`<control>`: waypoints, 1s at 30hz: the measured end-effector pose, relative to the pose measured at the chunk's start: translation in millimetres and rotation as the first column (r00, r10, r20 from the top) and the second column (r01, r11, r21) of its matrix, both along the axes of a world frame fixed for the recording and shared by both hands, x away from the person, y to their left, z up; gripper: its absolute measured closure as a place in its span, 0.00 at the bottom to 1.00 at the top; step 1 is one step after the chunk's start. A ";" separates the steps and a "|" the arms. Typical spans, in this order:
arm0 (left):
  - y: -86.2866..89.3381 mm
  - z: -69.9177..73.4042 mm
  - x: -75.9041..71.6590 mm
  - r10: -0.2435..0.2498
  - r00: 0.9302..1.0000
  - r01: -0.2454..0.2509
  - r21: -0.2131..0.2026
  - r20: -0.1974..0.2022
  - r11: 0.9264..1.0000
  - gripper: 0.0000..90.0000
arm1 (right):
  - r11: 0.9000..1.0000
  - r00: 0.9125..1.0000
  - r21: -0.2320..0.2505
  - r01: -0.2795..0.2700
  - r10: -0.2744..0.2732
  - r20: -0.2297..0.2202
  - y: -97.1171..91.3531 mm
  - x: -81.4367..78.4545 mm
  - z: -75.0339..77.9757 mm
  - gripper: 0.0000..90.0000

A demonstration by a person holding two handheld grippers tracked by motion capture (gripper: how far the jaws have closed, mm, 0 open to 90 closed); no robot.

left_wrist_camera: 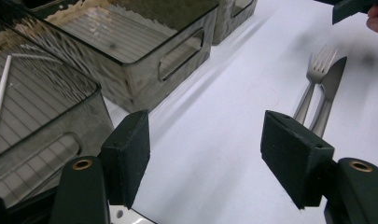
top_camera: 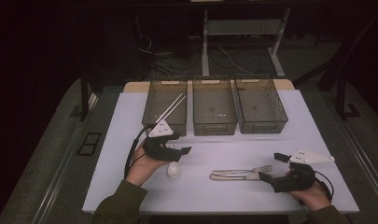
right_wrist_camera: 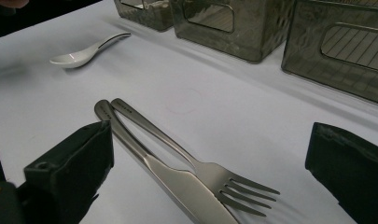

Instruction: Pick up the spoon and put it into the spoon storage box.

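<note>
Fork (right_wrist_camera: 224, 179) and knife (right_wrist_camera: 186, 186) lie side by side, touching, near the table's (top_camera: 130, 140) right front, just left of my right gripper (top_camera: 269, 169), whose jaws stand wide and hold nothing. My left gripper (left_wrist_camera: 205, 154) is also open and empty, above a white spoon (top_camera: 173, 170). Far across stand three bins; the left bin (top_camera: 155, 100) holds white sticks (top_camera: 171, 107).

From where I hold my grippers, no text, brand, number or sign reads clearly. Only a faint stamped mark sits near the handle end of the plain steel table knife (right_wrist_camera: 177, 179) lying on the white table, too small for me to make out.
</note>
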State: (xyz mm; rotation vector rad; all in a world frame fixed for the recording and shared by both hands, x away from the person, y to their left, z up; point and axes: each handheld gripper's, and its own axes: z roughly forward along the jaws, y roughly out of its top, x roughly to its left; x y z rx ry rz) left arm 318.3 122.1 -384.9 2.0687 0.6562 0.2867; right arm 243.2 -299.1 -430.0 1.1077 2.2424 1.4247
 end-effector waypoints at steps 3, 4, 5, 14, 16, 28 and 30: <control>0.4 -5.3 -1.0 -0.006 1.000 0.006 0.014 0.005 1.000 0.35 | 1.000 1.000 0.000 -0.001 0.001 0.001 0.1 0.0 -0.1 0.01; 0.6 -6.9 -0.5 -0.011 1.000 0.011 0.026 0.006 1.000 0.35 | 1.000 1.000 -0.002 -0.001 0.001 -0.003 -0.2 0.0 0.0 0.01; 0.4 -8.8 -0.1 -0.012 1.000 0.012 0.028 0.001 1.000 0.35 | 1.000 1.000 -0.003 0.002 -0.002 -0.007 -0.2 -0.1 -0.1 0.01; -0.1 -21.8 7.9 -0.004 1.000 0.003 0.051 0.011 0.999 0.43 | 1.000 1.000 -0.005 -0.006 0.006 -0.004 0.0 -1.3 -0.2 0.01; 0.8 -23.9 11.4 0.006 1.000 -0.007 0.053 0.020 0.999 0.48 | 1.000 1.000 -0.004 -0.006 0.006 -0.006 -0.6 -0.8 -0.5 0.01; 13.7 -37.0 34.2 0.071 0.997 -0.070 0.045 -0.031 0.997 0.88 | 1.000 1.000 -0.008 0.001 -0.001 -0.011 -1.0 -0.8 -1.4 0.01; 16.2 -39.2 36.8 0.080 0.996 -0.078 0.057 -0.046 0.995 0.94 | 1.000 1.000 -0.008 0.003 -0.003 -0.007 -1.9 -0.9 -1.4 0.01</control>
